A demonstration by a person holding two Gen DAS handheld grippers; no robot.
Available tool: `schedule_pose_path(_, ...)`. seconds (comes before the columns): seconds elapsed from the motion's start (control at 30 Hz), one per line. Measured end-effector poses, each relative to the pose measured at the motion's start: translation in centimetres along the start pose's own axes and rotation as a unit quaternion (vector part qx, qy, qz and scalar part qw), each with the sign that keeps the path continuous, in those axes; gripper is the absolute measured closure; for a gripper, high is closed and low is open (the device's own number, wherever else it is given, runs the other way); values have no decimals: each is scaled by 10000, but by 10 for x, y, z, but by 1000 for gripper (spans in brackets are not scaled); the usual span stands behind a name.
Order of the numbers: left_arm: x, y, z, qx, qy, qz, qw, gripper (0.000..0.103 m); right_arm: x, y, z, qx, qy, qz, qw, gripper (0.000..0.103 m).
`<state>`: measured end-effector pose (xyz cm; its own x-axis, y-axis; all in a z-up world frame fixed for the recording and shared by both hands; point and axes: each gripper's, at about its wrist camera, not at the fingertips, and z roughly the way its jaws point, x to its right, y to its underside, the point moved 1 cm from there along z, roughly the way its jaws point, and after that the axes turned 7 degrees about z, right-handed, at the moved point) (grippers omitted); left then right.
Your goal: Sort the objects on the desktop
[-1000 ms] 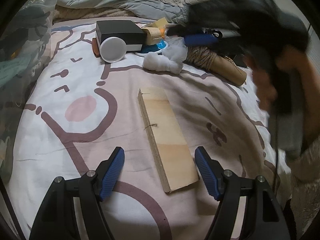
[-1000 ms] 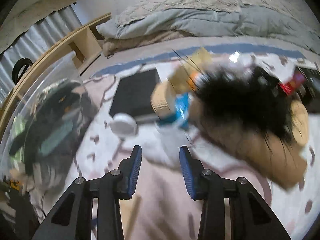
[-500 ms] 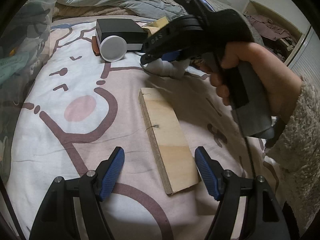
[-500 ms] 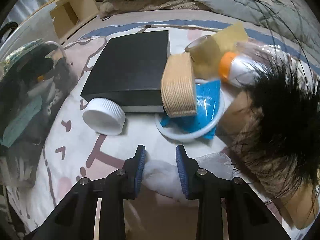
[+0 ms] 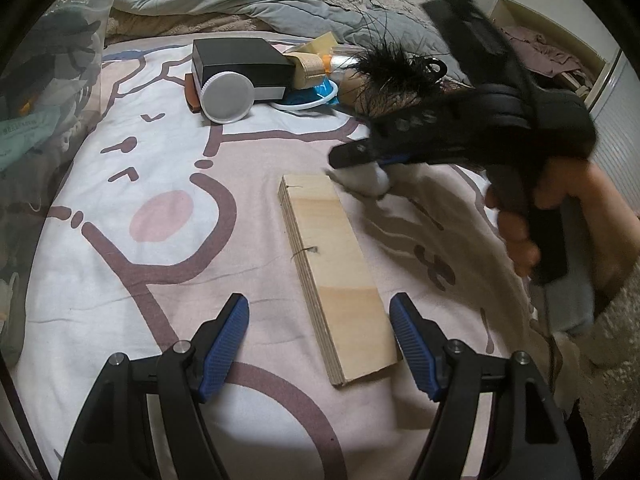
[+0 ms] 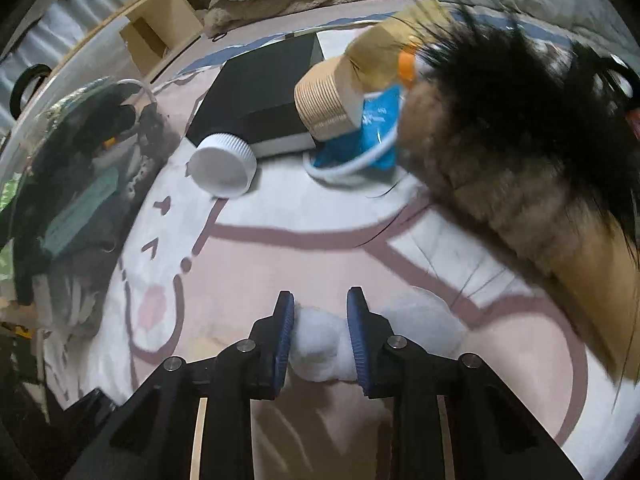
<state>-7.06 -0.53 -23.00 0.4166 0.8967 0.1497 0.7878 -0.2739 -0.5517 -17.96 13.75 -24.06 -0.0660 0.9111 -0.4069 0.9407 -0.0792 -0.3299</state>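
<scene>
A soft white cotton wad (image 6: 318,346) is pinched by the closing right gripper (image 6: 320,336); left gripper (image 5: 320,344) held open, empty

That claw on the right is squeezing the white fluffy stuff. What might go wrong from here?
The right claw is closing on a soft white wad. Only one end sits between the pads; the rest bulges out to the side, so it may stretch, tear or slip out when lifted. The wad also lies close to the end of the wooden board, so the claw's tips might nudge it. Long black hairs hang nearby and could snag.
</scene>
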Motion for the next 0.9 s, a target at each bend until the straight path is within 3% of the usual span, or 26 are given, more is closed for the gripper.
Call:
schedule_pose_path(0.17,2,0,0,-10,-54,44,10000,31,9,17,-11,44,-388,386,9985,91)
schedule_pose_path(0.33,3,1,0,-18,-94,78,9999,31,18,37,-23,272,-770,835,9932,92)
schedule_pose_path(0.5,5,2,1,-19,-145,125,9998,31,12,49,-49,552,-571,842,9933,92)
schedule_pose_path(0.73,7,2,2,-85,-172,212,9996,31,17,44,-92,1528,-926,791,9807,92)
schedule_pose_path(0.9,18,6,2,-230,-382,722,9964,29,43,35,-90,1836,-783,1164,9730,92)
